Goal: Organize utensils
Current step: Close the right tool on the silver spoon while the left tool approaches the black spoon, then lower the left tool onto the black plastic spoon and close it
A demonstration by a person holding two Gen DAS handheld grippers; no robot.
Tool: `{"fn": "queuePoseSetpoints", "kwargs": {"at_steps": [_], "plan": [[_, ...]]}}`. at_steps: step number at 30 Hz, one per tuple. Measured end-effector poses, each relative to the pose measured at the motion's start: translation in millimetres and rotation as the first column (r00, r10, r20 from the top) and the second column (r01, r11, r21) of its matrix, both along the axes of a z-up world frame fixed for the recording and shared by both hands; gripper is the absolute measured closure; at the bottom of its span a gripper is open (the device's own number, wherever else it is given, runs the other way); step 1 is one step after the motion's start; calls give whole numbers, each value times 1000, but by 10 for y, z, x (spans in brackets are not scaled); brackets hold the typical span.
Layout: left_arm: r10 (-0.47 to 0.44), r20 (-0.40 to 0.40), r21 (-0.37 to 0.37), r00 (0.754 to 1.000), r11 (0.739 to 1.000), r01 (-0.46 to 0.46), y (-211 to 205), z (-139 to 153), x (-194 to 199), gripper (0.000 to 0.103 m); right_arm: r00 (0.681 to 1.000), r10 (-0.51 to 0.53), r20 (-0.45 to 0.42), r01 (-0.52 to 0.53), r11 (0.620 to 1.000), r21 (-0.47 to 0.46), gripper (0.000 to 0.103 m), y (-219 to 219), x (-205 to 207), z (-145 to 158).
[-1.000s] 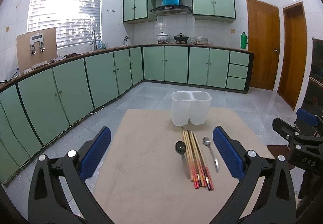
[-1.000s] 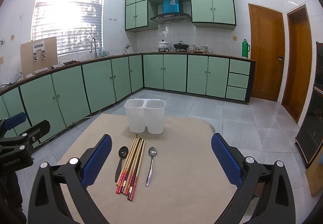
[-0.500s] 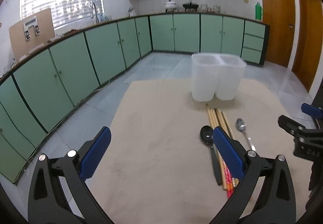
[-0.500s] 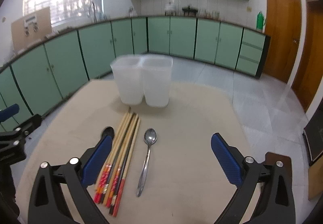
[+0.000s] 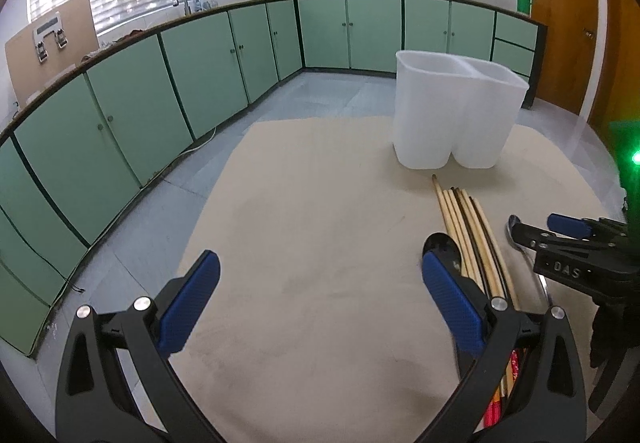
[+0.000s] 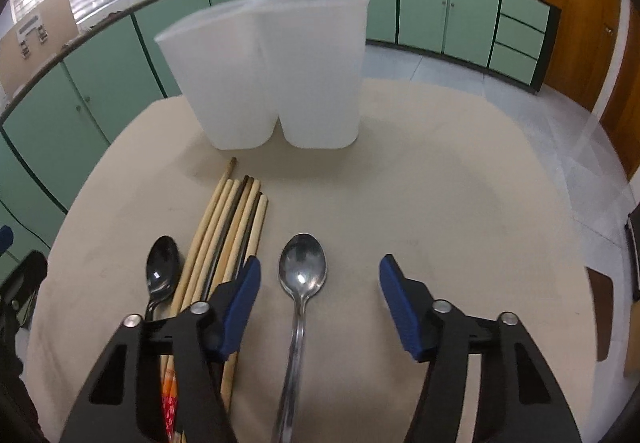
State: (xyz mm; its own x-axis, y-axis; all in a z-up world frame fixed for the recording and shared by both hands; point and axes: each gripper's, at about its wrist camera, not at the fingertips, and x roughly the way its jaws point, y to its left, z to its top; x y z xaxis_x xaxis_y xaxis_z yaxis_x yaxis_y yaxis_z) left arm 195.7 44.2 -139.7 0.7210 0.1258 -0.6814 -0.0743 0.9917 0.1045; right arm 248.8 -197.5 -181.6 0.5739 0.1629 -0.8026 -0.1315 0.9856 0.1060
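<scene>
A white two-compartment holder [image 5: 456, 111] [image 6: 272, 71] stands at the far side of the beige table. In front of it lie a bundle of wooden chopsticks [image 6: 228, 235] [image 5: 472, 235], a black spoon [image 6: 162, 271] on their left and a silver spoon [image 6: 302, 271] on their right. My right gripper [image 6: 320, 263] hangs low over the silver spoon. Its jaws are closing with the spoon's neck between them, and the pads touch nothing. My left gripper [image 5: 319, 259] is open over bare table left of the utensils. Its right finger hides part of the black spoon [image 5: 440, 243].
The beige table [image 5: 320, 183] has rounded edges with tiled floor beyond. Green cabinets [image 5: 160, 103] line the left and back walls. A brown chair seat [image 6: 600, 303] sits off the table's right side. The right gripper's body [image 5: 560, 243] shows in the left wrist view.
Both grippers have come down and forward toward the table, so holder and utensils look larger. The right jaws have narrowed from wide open to either side of the silver spoon.
</scene>
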Motion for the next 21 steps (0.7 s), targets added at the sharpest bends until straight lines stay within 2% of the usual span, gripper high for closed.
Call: {"fn": "queuePoseSetpoints", "kwargs": {"at_steps": [6,8,15,21], "plan": [[-18,-31,-16,999,1000,18,-22,-101,67,5,1000,13,-2,-13,1000,-21,62,51,49,-74],[-36,-44,-14,998,999,36,-83,-153,93,5,1000,25,-1,-25,1000,-8,74,54,56,-77],[-106,-96,-28,990,994,103,-317,-331,138,5,1000,11,2,-11,1000,13,75,-87,4,-55],[-125,-141,-47,982,992,119,-400,-478,184,5,1000,-15,-5,15,999,33,75,-235,20,-37]]}}
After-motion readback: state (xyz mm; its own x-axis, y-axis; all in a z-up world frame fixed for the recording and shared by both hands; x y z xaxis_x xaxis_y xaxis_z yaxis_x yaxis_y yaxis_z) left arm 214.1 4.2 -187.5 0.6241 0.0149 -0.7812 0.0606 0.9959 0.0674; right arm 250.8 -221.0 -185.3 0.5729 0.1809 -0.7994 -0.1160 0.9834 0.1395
